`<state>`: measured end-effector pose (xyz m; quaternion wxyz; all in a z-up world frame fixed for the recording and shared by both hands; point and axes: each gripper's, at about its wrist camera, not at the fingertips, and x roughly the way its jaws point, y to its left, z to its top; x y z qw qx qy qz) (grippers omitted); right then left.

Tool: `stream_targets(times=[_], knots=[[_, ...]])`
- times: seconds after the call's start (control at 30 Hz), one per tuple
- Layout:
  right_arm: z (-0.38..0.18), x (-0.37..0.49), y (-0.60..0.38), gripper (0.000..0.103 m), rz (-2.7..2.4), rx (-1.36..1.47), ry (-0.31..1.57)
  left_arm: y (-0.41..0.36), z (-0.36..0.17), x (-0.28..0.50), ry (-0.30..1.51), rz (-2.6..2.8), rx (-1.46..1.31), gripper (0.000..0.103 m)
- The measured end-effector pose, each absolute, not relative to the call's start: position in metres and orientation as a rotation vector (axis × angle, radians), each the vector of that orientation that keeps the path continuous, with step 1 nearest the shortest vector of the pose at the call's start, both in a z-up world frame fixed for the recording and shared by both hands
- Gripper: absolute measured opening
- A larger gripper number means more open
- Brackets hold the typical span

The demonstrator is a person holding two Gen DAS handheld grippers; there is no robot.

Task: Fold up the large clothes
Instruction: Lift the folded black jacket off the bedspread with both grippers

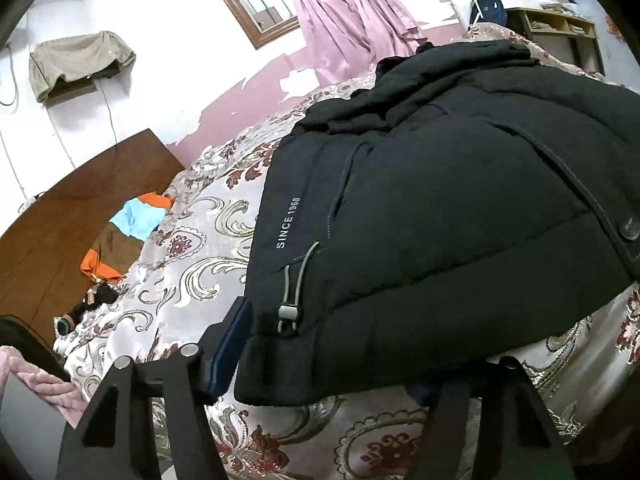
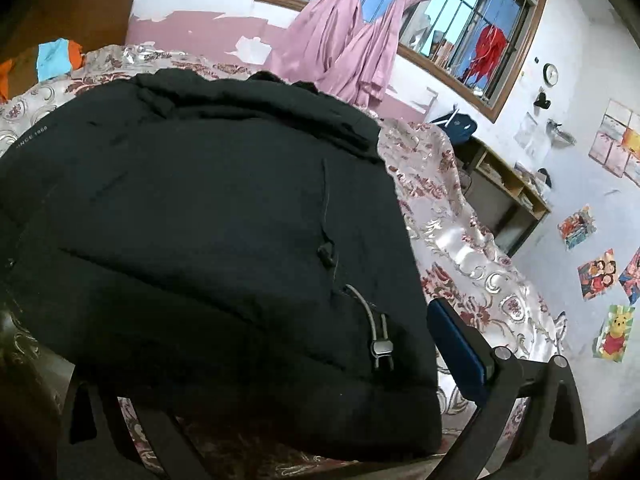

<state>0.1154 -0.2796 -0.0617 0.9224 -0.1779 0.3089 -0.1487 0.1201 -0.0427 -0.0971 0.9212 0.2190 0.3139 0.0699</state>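
A: Black padded jacket (image 1: 440, 208) lies on the bed (image 1: 192, 240), hem at the near edge. Bulky, soft, springy; the shell looks slick. Probably light.

B: Grip?

A: The thick hem near the toggle cord (image 1: 290, 300). Left claw (image 1: 340, 364) is spread wide, hem between its fingers. Right claw (image 2: 256, 364) likewise gapes around the hem, nothing pinched.

B: Containers?

A: Only a wall shelf (image 2: 508, 188), contents unclear.

lettering on the jacket
white "since 1968" runs along the edge of the black jacket (image 1: 420, 200); the right wrist view shows only "nce 1968" of it.
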Motion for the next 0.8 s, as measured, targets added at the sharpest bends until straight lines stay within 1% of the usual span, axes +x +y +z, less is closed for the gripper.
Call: stream_targets(times=[0.03,0.1,0.17,0.23,0.27,0.4,0.47,0.5,0.53,0.57,0.6,0.63,0.73,0.8], knots=[[-0.059,0.113,-0.278,0.1,-0.308,-0.369,0.619,-0.043,-0.097,0.119,0.644,0.141,0.449,0.06],[-0.055,0.108,-0.276,0.093,-0.291,-0.374,0.599,-0.043,-0.097,0.119,0.647,0.132,0.445,0.057],[-0.056,0.107,-0.272,0.075,-0.248,-0.37,0.61,-0.043,-0.098,0.119,0.652,0.124,0.439,0.055],[-0.057,0.105,-0.272,0.066,-0.227,-0.37,0.626,-0.041,-0.098,0.12,0.666,0.112,0.419,0.055],[-0.057,0.105,-0.272,0.064,-0.222,-0.369,0.632,-0.039,-0.098,0.12,0.673,0.106,0.405,0.055],[-0.056,0.102,-0.277,0.064,-0.239,-0.359,0.648,-0.034,-0.095,0.119,0.676,0.082,0.355,0.05],[-0.057,0.102,-0.279,0.062,-0.241,-0.343,0.665,-0.033,-0.094,0.118,0.666,0.069,0.342,0.043],[-0.058,0.101,-0.28,0.056,-0.22,-0.327,0.671,-0.032,-0.091,0.116,0.651,0.047,0.326,0.04],[-0.059,0.101,-0.279,0.035,-0.188,-0.309,0.681,-0.032,-0.088,0.116,0.634,0.031,0.309,0.031],[-0.06,0.101,-0.276,0.028,-0.179,-0.31,0.683,-0.031,-0.084,0.114,0.613,0.004,0.286,0.02],[-0.06,0.1,-0.273,0.025,-0.176,-0.326,0.672,-0.03,-0.077,0.113,0.583,-0.011,0.257,0.02],[-0.058,0.099,-0.271,0.019,-0.168,-0.326,0.659,-0.029,-0.072,0.111,0.554,-0.018,0.236,0.018],[-0.049,0.097,-0.273,0.014,-0.156,-0.278,0.63,-0.025,-0.057,0.111,0.507,-0.031,0.191,0.011],[-0.041,0.093,-0.276,0.012,-0.154,-0.249,0.613,-0.023,-0.045,0.108,0.483,-0.036,0.163,0.01]])
